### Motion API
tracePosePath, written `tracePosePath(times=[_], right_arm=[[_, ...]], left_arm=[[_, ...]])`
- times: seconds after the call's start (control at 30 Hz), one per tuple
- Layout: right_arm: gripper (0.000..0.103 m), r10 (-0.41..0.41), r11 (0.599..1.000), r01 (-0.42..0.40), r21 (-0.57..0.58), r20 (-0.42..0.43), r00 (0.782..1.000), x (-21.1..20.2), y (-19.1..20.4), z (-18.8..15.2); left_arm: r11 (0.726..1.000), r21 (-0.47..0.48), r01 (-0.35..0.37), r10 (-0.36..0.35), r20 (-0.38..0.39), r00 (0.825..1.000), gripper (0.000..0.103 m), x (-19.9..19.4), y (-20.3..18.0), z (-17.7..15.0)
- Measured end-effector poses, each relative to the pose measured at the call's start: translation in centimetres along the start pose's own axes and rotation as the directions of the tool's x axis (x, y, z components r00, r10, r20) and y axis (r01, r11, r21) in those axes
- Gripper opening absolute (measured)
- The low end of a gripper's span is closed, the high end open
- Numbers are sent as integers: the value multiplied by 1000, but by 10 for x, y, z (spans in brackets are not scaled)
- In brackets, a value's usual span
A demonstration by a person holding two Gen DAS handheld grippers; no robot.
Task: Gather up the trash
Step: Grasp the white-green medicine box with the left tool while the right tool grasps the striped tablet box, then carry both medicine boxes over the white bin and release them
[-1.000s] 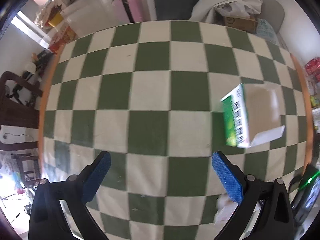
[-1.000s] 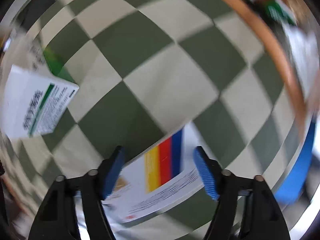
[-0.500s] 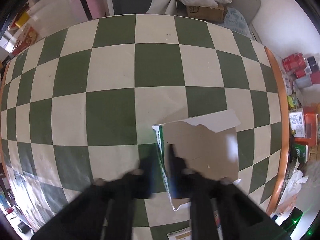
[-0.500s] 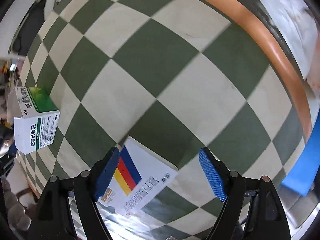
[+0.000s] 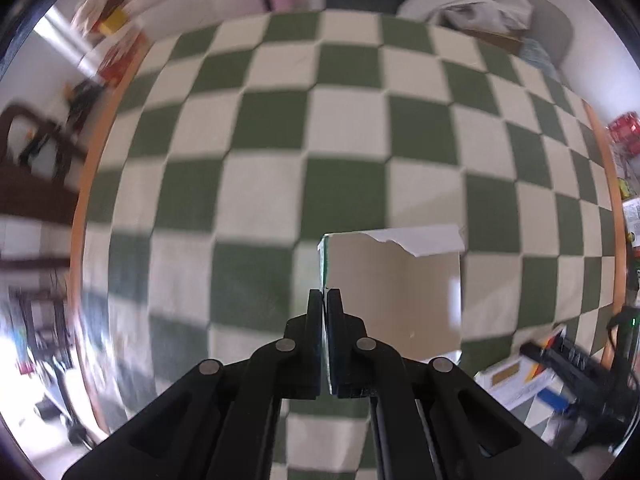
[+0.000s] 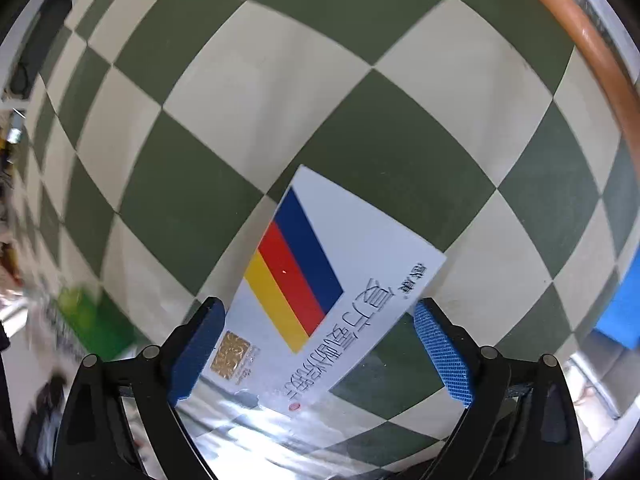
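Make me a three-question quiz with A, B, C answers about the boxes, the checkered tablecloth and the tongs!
1. Where is the striped box?
A. on the floor
B. on the checkered tablecloth, between the right tongs' fingers
C. on a chair

2. What colours are its stripes?
A. blue, red, yellow
B. pink, black, white
C. green, purple, orange

3. What are the left tongs doing?
A. standing wide open
B. holding a spoon
C. shut on the torn box's wall

Answers: 1 B, the box lies on the squares with a blue pad either side, the jaws opening. 2 A, three bands show on its white face. 3 C, the black fingers pinch the cardboard edge.
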State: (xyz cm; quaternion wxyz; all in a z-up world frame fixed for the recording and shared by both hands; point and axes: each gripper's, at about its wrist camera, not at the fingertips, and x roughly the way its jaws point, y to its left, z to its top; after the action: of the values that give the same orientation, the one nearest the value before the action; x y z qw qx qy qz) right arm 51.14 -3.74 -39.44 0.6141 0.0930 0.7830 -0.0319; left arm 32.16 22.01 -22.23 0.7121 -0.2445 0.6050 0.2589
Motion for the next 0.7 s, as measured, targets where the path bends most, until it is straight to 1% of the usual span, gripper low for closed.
tracePosePath(times=[0.07,0.1,0.13,0.17,0.2,0.23,0.27,0.3,0.33,0.37,0.4,0.43,0.47,0.5,0.53,0.63,0.7], right_arm=[[98,-48,998,48,-30,25,999,3,15,-6],[97,-89,992,92,-82,40,995,6,24,-12],[94,-94,987,101,-127,64,994,5,32,-17],[93,-102,974,118,-194,93,990,4,41,-23],[93,-94,945,130,-300,130,987,3,56,-31],[93,-101,916,151,-371,150,983,4,65,-37],[93,-110,875,181,-449,180,977,5,76,-45],[93,-111,813,213,-542,215,970,6,88,-55],[93,-115,723,263,-639,265,957,6,101,-68],[93,-120,654,307,-692,306,944,6,109,-77],[93,-134,560,369,-742,358,924,7,116,-90],[95,-142,531,387,-754,372,918,6,118,-96],[100,-140,532,378,-758,361,922,6,116,-100],[101,-125,568,334,-752,322,938,4,113,-101],[101,-111,617,292,-731,287,952,-1,106,-95],[101,-112,761,198,-618,176,978,-2,74,-66],[102,-96,822,138,-553,104,990,4,66,-60]], left_arm=[[1000,-27,2,-2,-11,1000,0,1,12,-14],[999,-37,5,-6,-14,1000,0,1,16,-19],[999,-41,9,-9,-18,1000,0,2,18,-25],[999,-44,11,-12,-19,1000,0,2,20,-30],[999,-43,13,-13,-15,1000,0,2,21,-35],[999,-38,10,-11,-10,1000,0,1,20,-38],[999,-38,12,-12,-6,1000,0,0,20,-41],[999,-40,18,-18,-3,1000,0,-2,21,-44],[999,-41,23,-23,-1,1000,0,-3,22,-46],[999,-42,24,-24,0,1000,0,-4,23,-47],[999,-43,27,-27,1,1000,0,-5,23,-49],[998,-45,33,-32,2,999,0,-5,23,-50],[998,-46,34,-34,2,999,0,-6,23,-52],[998,-46,33,-33,2,999,0,-6,23,-53],[998,-45,34,-34,3,999,0,-7,22,-54],[999,-40,30,-29,4,1000,0,-8,21,-56],[999,-37,22,-21,6,1000,0,-9,20,-57]])
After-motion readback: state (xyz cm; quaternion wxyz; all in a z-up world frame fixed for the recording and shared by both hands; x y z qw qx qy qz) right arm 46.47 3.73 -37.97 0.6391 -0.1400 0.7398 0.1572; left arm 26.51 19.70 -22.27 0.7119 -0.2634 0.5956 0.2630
